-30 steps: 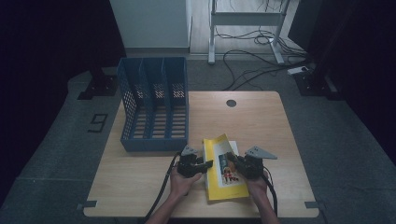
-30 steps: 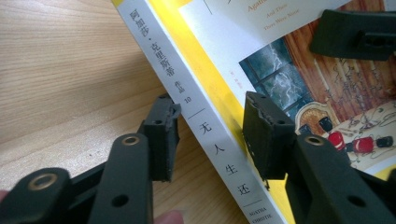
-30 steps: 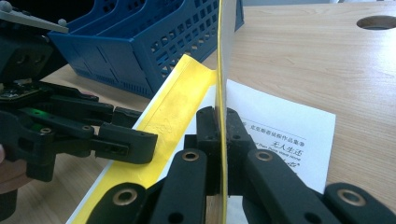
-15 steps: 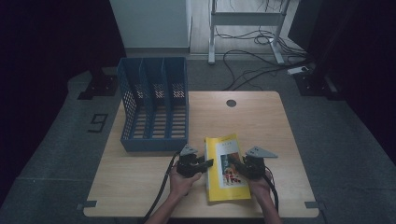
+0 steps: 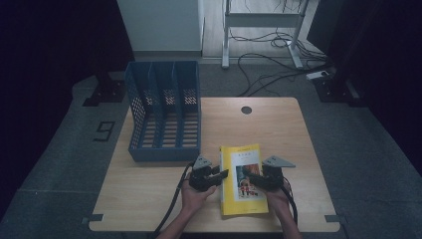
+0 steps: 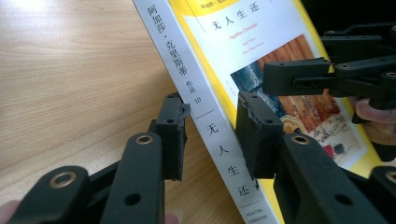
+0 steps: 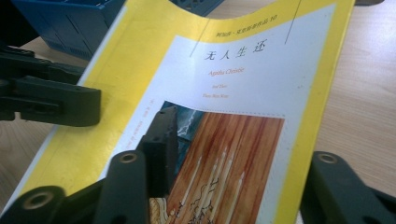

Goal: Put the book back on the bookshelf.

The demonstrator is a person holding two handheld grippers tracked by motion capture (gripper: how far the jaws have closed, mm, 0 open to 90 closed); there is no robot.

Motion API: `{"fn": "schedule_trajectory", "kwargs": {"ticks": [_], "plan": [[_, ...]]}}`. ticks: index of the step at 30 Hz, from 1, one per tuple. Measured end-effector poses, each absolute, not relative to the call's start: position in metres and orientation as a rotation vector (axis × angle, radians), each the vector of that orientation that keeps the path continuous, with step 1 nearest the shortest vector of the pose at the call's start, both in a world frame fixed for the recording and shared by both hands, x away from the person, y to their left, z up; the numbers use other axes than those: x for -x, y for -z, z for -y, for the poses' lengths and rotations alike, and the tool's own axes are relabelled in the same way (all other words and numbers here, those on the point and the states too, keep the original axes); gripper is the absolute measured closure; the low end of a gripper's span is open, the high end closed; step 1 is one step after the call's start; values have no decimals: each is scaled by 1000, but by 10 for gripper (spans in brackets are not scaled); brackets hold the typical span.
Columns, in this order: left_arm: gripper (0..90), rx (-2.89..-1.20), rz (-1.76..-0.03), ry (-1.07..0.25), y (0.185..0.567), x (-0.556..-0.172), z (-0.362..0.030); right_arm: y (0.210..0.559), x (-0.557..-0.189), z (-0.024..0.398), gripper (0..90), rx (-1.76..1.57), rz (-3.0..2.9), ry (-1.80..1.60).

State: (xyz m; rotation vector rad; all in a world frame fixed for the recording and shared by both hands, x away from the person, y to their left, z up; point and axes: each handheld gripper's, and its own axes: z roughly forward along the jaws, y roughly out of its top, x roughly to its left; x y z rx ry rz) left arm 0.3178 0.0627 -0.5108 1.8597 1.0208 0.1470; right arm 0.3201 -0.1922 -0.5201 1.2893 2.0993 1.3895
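**Getting a grip on the paperback's spine before standing it up**

So my left gripper [image 6: 210, 135] was straddling the spine edge of the yellow book [image 5: 242, 179], one jaw on the counter side and one over the cover. Its jaws had just been closing in, and in the left gripper view there was a sliver of gap on the spine side, so I'd call it nearly on, not properly clamped. My right gripper [image 7: 238, 154] had just been opening: one jaw sat over the cover picture, the other out past the book's far edge, nothing pinched.

The book lay flat near my edge of the counter [image 5: 149, 199], between my two hands, spine to my left.

My take on doing this bit right: finish the squeeze square on the spine, mid-length, so the book wouldn't swing when lifted. The cover looked glossy and a bit bowed in the right gripper view, so I figured a shallow bite would slip. I'd keep the right gripper close to steady the open edge.

Further out, the blue file rack [image 5: 164, 112] stood at the left of the counter, just beyond the book, three slots open towards me. Its front lip was the thing to clear. Past it were a cable hole [image 5: 246, 110], then floor cables [image 5: 268, 55] and a metal frame [image 5: 259, 30], none of it in the way.
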Motion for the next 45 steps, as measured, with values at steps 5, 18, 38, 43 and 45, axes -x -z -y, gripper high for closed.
{"fn": "schedule_trajectory", "kwargs": {"ticks": [5, 18, 38, 43, 45], "plan": [[641, -1849, -1020, -134, 510, -317, -64, 521, -321, 194, 428, -1318, -2090, -1386], [653, -1844, -1004, -102, 509, -318, -66, 529, -330, 199, 263, -1474, -2058, -1333], [660, -1842, -977, -98, 504, -315, -66, 536, -337, 201, 232, -1560, -2077, -1416], [666, -1834, -967, -85, 501, -314, -65, 537, -339, 202, 195, -1590, -2067, -1450], [669, -1829, -958, -89, 499, -312, -65, 536, -338, 201, 167, -1592, -2054, -1465]]}}
